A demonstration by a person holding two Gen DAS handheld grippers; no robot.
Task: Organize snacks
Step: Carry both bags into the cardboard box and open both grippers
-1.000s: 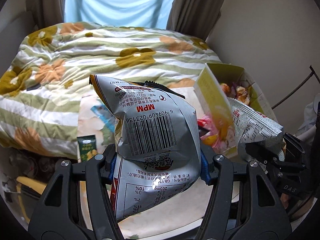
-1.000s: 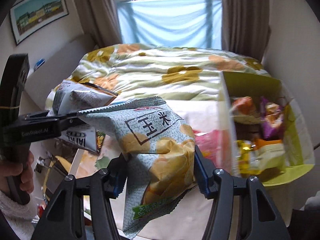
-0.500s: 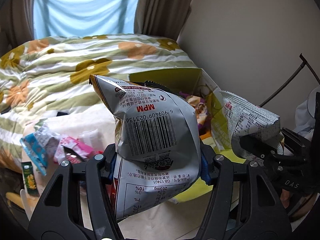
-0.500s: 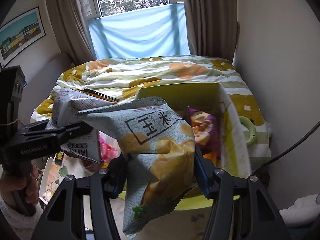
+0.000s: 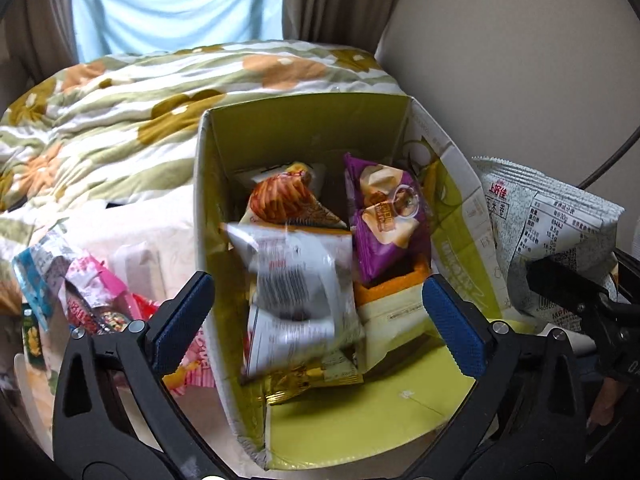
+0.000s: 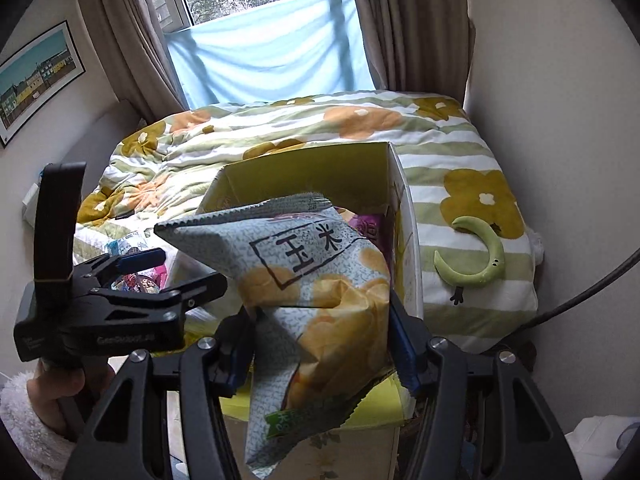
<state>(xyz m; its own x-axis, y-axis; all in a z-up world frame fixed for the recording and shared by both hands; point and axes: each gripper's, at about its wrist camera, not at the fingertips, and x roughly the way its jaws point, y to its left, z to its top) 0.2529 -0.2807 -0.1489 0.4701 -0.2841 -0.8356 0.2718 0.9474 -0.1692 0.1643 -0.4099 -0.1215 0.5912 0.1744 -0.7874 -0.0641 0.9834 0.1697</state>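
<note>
The silver snack bag (image 5: 294,292) is blurred and sits between our left gripper (image 5: 316,316)'s pads without touching either; the jaws are opening, and we judge the bag to be dropping into the green box (image 5: 304,128) directly beneath. To do this release well, we should hold the left gripper over the box's mouth until the bag settles, then lift clear without brushing the near wall.

Our right gripper (image 6: 320,344) is clamped on the corn snack bag (image 6: 316,300), which hangs just in front of the box — its turn comes next, we think. Inside, a purple packet (image 5: 386,216) and an orange-patterned packet (image 5: 284,200) stand at the back, a cream-and-orange packet (image 5: 394,304) lies just below them, so room is tightening. Loose pink and blue packets (image 5: 88,280) lie on the table left of the box, still unsorted. Behind is the flowered quilt (image 5: 160,100) — nothing there blocks us; only the crowding inside the box and its tall walls do.
</note>
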